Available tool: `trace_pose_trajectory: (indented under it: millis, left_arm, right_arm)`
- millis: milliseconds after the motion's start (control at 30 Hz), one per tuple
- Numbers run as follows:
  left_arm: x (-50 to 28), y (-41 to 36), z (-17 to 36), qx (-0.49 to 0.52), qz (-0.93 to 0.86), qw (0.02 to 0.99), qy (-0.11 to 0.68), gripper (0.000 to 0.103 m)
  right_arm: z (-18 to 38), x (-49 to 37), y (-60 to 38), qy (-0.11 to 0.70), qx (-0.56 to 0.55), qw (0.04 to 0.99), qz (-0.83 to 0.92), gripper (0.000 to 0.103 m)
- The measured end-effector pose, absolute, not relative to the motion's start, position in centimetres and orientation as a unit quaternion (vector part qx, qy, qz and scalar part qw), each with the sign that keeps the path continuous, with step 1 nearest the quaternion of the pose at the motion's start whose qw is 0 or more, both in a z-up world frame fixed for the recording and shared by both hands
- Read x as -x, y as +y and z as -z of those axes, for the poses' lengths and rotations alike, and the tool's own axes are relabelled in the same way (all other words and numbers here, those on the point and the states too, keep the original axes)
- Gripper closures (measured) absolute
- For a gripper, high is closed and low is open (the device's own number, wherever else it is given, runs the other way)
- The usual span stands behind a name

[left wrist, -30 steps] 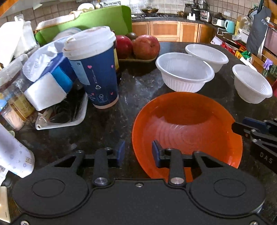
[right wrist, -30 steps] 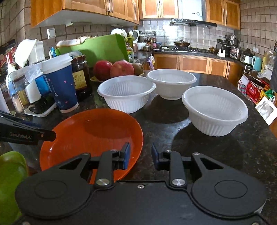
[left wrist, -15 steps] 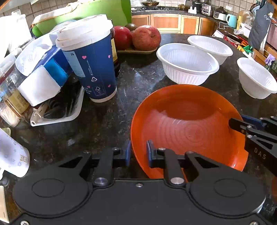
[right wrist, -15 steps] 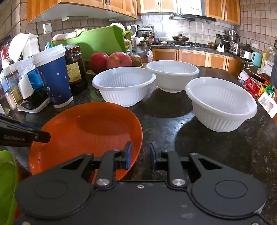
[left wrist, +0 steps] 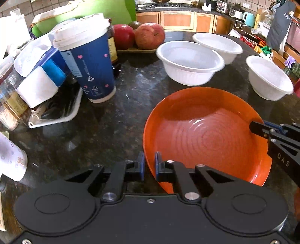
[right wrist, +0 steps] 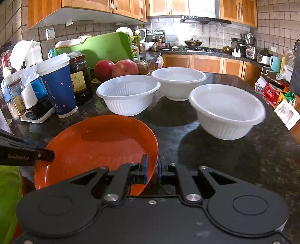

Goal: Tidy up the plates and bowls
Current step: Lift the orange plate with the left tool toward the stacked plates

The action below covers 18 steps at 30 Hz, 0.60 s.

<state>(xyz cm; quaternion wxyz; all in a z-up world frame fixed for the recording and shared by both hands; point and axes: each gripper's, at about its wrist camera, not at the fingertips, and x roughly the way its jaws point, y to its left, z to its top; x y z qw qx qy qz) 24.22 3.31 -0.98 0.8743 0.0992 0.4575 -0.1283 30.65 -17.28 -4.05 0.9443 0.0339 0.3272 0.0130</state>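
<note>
Both tools have been closed onto the plate (left wrist: 206, 138) since earlier. The left tool (left wrist: 149, 167) is clamped on its left rim, the right tool (right wrist: 151, 169) opposite, above the tabletop (left wrist: 112, 122). Level, even lifting is advised.

Your two wrist views are bright and evenly lit, with the light falling from above. Glare streaks the dark counter (left wrist: 135, 88) near the white bowl (left wrist: 189, 62) on the left view, and the orange plate (left wrist: 206, 138) carries a soft sheen. On your right view each white bowl (right wrist: 226, 110) drops a dark shadow toward you. Fisheye bending curves the far cabinets (right wrist: 90, 7) and edges. Bowl rims smear slightly with motion blur.
</note>
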Motion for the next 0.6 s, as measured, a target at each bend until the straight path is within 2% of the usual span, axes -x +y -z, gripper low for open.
trace_pose_trajectory:
  millis: [600]
  left_arm:
    - [-17.0,-3.0,0.1,-0.094,0.145,0.875,0.453,0.088]
  right_arm:
    - [3.3,-22.7,-24.0,0.315,-0.025,0.949,0.015,0.091]
